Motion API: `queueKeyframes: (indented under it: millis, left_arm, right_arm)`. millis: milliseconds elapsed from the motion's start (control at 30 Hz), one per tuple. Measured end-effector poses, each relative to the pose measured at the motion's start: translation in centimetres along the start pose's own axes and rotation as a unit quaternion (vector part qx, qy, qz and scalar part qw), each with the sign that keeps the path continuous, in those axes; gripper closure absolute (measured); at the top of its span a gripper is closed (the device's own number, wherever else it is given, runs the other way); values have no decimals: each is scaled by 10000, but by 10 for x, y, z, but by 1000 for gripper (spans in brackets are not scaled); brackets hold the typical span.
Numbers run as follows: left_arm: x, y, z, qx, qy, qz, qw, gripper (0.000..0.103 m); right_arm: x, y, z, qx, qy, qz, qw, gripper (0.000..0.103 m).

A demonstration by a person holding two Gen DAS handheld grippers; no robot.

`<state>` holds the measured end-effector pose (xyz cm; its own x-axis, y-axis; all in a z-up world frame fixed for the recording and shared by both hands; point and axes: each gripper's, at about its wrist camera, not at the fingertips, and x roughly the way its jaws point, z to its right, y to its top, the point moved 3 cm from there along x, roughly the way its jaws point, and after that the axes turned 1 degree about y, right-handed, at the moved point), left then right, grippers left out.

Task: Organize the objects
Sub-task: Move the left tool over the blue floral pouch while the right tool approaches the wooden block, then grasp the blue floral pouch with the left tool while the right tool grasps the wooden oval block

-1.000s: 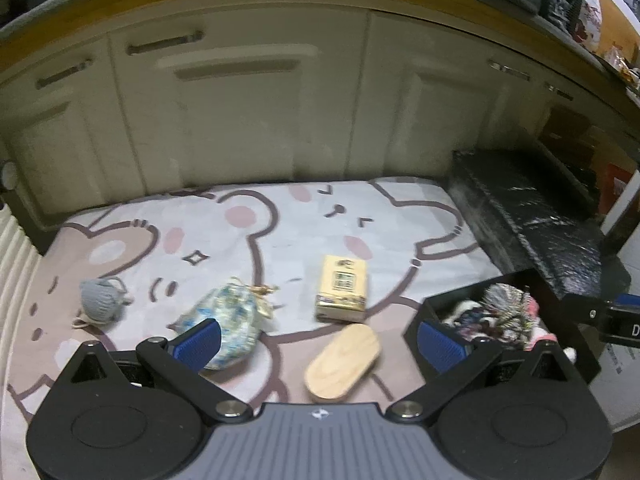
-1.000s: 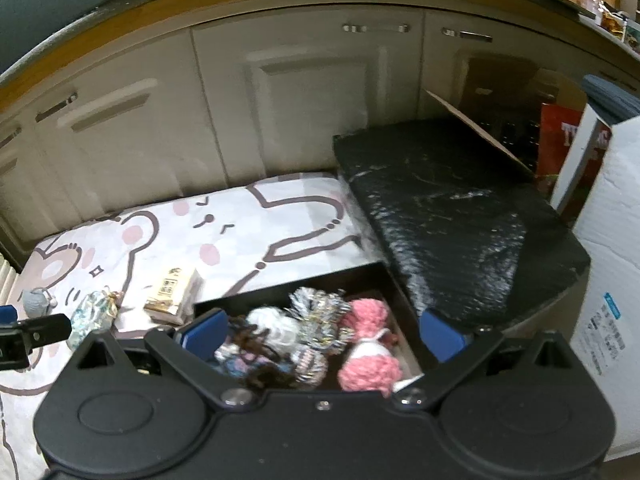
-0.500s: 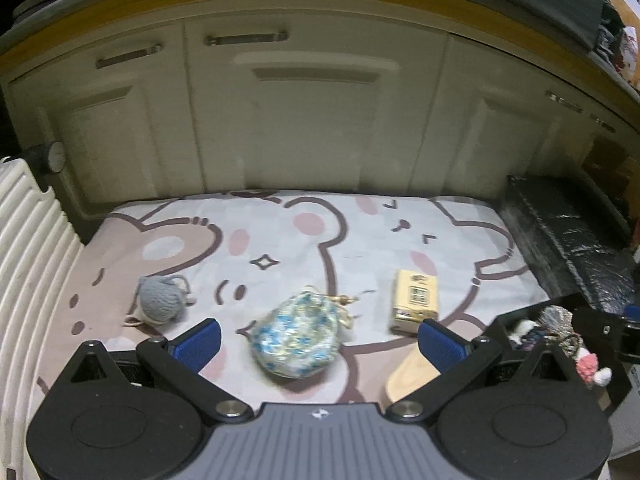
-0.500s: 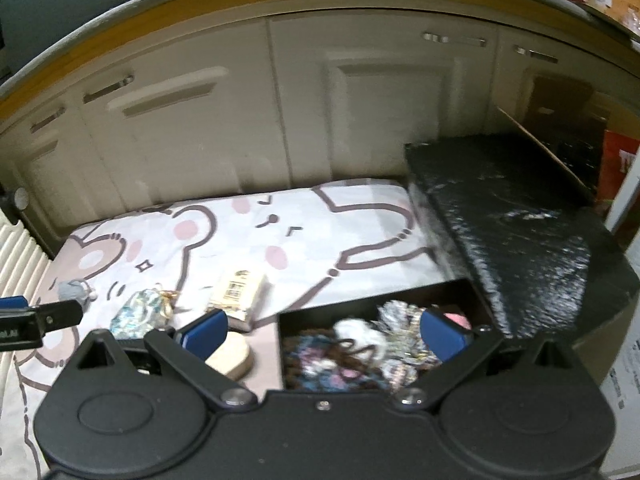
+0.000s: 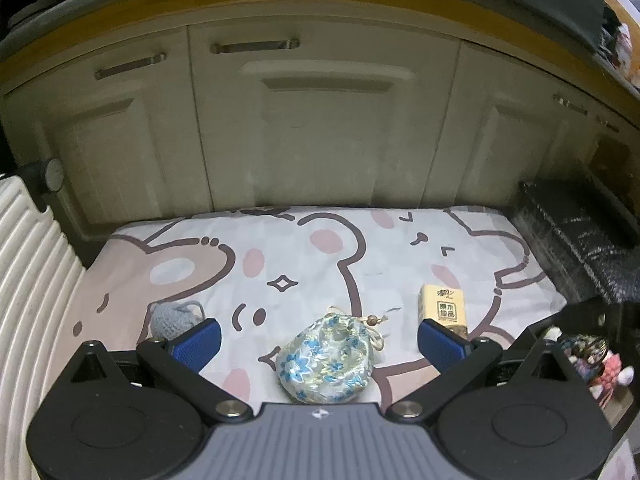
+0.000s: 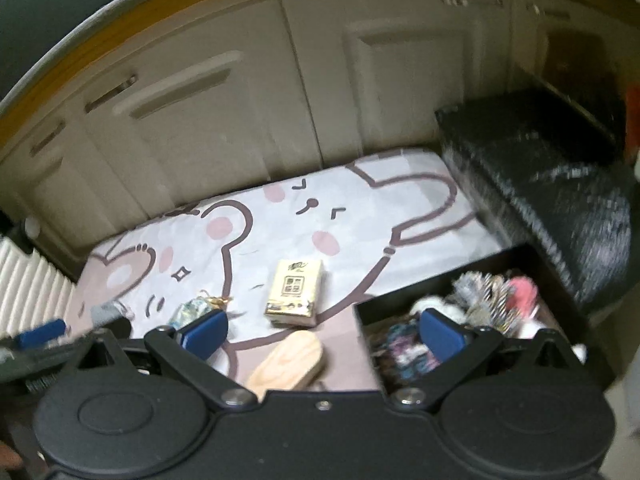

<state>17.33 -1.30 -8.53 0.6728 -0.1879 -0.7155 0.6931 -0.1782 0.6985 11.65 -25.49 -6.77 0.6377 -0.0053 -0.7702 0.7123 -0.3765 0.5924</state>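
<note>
Cream cabinet doors point(image 5: 320, 132) back a floor mat point(image 5: 304, 264) printed with cartoon bears, and both tools hang above its near edge.

From the left gripper point(image 5: 319, 343), whose blue-padded jaws stand wide apart and hold nothing, the floral drawstring pouch point(image 5: 328, 360) lies right between the fingers, close to the tool body. Just beyond the left pad a grey knitted ball point(image 5: 174, 316) rests on the mat, partly hidden by that finger. Just past the right pad lies a yellow tissue pack point(image 5: 443, 309), lying flat. Farther right, the corner of a black box point(image 5: 580, 320) shows yarn toys point(image 5: 600, 364) inside. A white ribbed panel point(image 5: 28, 280) rises at the far left.

The right gripper point(image 6: 323, 336) is likewise spread wide and empty; its view is somewhat blurred. An oval wooden piece point(image 6: 288, 362) lies between its fingers, near the tool, with the tissue pack just ahead of it. The pouch peeks out behind the left pad. Behind the right pad sits the black box, full of the yarn toys, and beyond it a black wrapped block point(image 6: 552, 184) borders the mat.
</note>
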Motion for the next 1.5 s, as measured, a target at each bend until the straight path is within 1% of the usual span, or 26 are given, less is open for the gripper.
queueKeyframes:
  millis: [100,133,200,267,333,500,600,700,867,1067,1133,1200,1333,1433,1500]
  left_arm:
    - [8,-3,-2,76,-47,-58,9999,1]
    - [11,-4,-4,98,-53,-80,9999,1]
    - [17,-7,-5,151,-65,-114,9998,2]
    - [22,-9,-7,174,-47,-124,9998,2]
    - [27,-12,-8,191,-79,-140,9997,2]
    - [43,-15,-5,246,-161,-234,9993,2]
    - [53,-19,-5,278,-188,-296,9990,2]
    - [63,-24,-8,281,-194,-366,9987,2]
    - [81,-30,-14,132,-266,-516,9982,2]
    - [97,-36,-10,290,-307,-666,9969,2]
    - [102,-38,-8,368,-303,-697,9964,2]
    - [106,-40,-7,388,-283,-737,9961,2]
    - [113,-44,-6,418,-416,-917,9940,7]
    - [115,-47,-4,484,-523,-1079,9916,14]
    - [114,-49,-5,458,-621,-1135,9905,19]
  right_arm:
    - [11,-1,-7,210,-14,-208,9996,1]
    - [15,-2,-8,269,-5,-282,9992,6]
    - [26,-4,-9,442,26,-458,9980,9]
    - [38,-6,-8,761,31,-692,9947,13]
    - [50,-10,-9,1014,-1,-936,9904,19]
    - [74,-20,-16,1117,-210,-1244,9857,22]
    - [84,-23,-19,1084,-255,-1383,9841,22]
    - [92,-23,-17,1060,-368,-1419,9835,22]
    - [108,-27,-16,1111,-389,-1561,9807,23]
    - [117,-27,-32,599,-557,-1483,9856,22]
    - [119,-27,-38,412,-538,-1471,9868,26]
    - [121,-27,-43,213,-522,-1476,9874,27]
    - [128,-30,-47,61,-602,-1553,9860,31]
    - [133,-35,-45,69,-668,-1675,9836,37]
    - [136,-36,-43,124,-603,-1695,9836,37]
